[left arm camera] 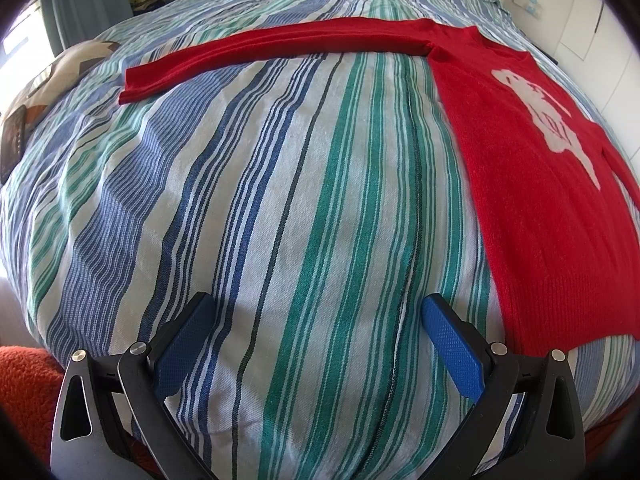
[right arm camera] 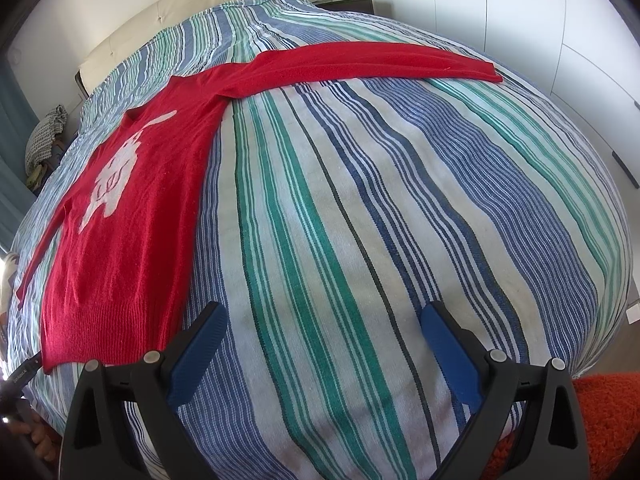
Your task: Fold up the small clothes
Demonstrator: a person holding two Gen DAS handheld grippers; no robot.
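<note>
A small red sweater with a pale grey motif lies flat, front up, on the striped bed. In the left wrist view its body is at the right and one long sleeve stretches left across the bed. In the right wrist view the sweater is at the left and the other sleeve stretches right. My left gripper is open and empty above the bedspread, left of the sweater's hem. My right gripper is open and empty, right of the hem.
The bed has a blue, green and white striped cover. Pillows and a dark tablet lie at the left side. An orange rug lies beside the bed. White wardrobe doors and a cream headboard stand behind.
</note>
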